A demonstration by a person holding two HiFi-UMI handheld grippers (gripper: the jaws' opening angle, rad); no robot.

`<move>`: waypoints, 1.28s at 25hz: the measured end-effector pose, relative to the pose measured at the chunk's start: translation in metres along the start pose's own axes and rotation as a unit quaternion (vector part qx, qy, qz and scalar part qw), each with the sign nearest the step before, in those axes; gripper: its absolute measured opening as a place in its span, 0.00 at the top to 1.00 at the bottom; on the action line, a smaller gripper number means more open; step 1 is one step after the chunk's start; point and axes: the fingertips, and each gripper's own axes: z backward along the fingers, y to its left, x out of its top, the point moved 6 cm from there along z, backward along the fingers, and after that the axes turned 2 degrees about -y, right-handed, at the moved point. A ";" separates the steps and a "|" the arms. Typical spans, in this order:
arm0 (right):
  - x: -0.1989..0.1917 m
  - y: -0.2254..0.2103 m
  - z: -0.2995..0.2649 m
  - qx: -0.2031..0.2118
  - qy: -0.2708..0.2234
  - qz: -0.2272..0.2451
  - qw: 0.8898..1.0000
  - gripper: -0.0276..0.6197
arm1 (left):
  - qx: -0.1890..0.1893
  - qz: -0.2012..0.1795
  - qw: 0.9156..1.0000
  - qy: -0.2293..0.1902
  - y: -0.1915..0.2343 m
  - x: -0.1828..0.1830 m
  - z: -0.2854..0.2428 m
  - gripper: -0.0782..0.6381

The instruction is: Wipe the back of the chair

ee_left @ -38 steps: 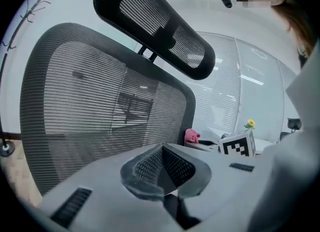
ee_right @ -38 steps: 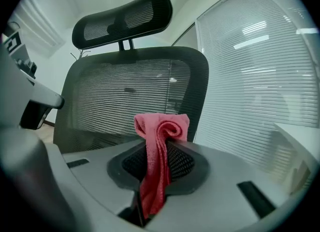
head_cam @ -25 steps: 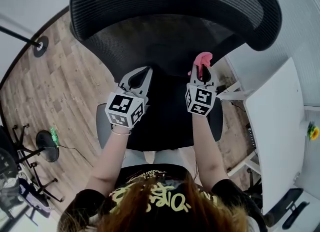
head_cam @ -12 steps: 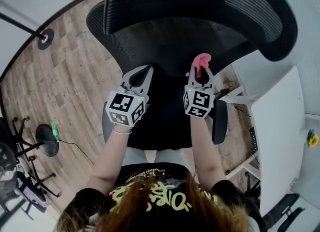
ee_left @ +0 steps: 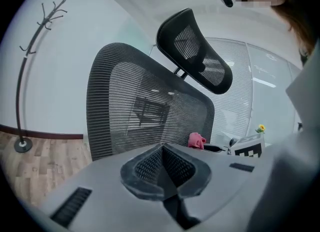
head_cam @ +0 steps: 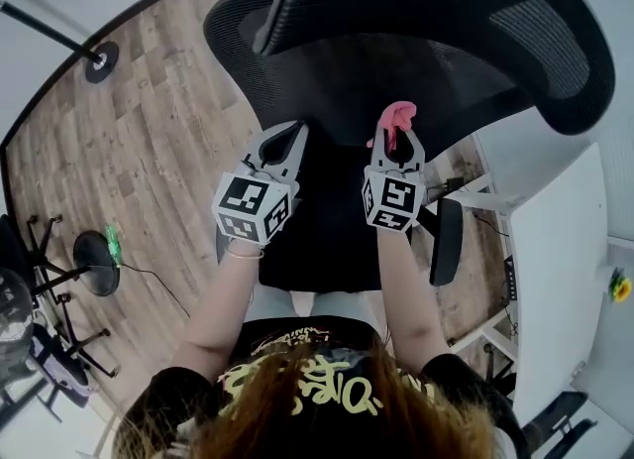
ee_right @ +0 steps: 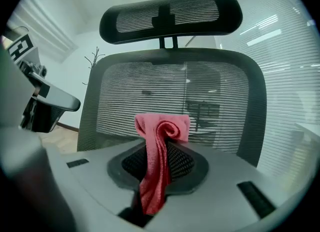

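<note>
A black mesh office chair fills the head view, its backrest [head_cam: 396, 60] just beyond both grippers and its seat [head_cam: 327, 219] under them. My right gripper [head_cam: 396, 140] is shut on a pink cloth [head_cam: 399, 118], held a little short of the backrest. In the right gripper view the cloth [ee_right: 162, 126] sticks up between the jaws, facing the backrest [ee_right: 215, 105] and headrest [ee_right: 170, 13]. My left gripper [head_cam: 281, 142] is shut and holds nothing. Its own view shows the closed jaw tips [ee_left: 162, 150] before the backrest [ee_left: 145, 110].
A white desk [head_cam: 555, 269] stands at the right, close to the chair's armrest [head_cam: 446, 241]. On the wood floor at the left are a round stand base [head_cam: 96, 274] and a coat stand's foot [head_cam: 102, 60]. The coat stand [ee_left: 27, 75] also shows in the left gripper view.
In the head view the chair back has swung to the right and more wood floor shows at the left. Both grippers stay nearly where they were, the cloth still held.
</note>
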 end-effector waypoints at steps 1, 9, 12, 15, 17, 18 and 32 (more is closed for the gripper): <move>0.001 0.004 -0.002 0.003 0.000 0.002 1.000 0.85 | 0.002 0.000 1.000 0.000 0.003 0.000 0.002 0.90; 0.009 0.038 -0.010 0.028 -0.002 0.011 1.000 0.85 | 0.018 0.002 1.000 -0.003 0.026 0.006 0.020 0.90; 0.010 0.050 -0.014 0.035 -0.003 0.011 0.999 0.85 | 0.025 0.004 1.000 -0.006 0.036 0.007 0.026 0.90; 0.012 0.063 -0.017 0.045 -0.004 0.012 0.999 0.85 | 0.032 0.006 0.999 -0.007 0.044 0.008 0.033 0.90; 0.013 0.072 -0.018 0.052 -0.005 0.011 0.999 0.85 | 0.036 0.008 0.999 -0.008 0.049 0.008 0.038 0.90; 0.013 0.077 -0.019 0.055 -0.006 0.011 0.998 0.85 | 0.038 0.010 0.999 -0.009 0.051 0.009 0.040 0.90; 0.019 0.133 -0.032 0.106 -0.010 0.009 0.994 0.85 | 0.064 0.026 0.998 -0.015 0.082 0.007 0.066 0.90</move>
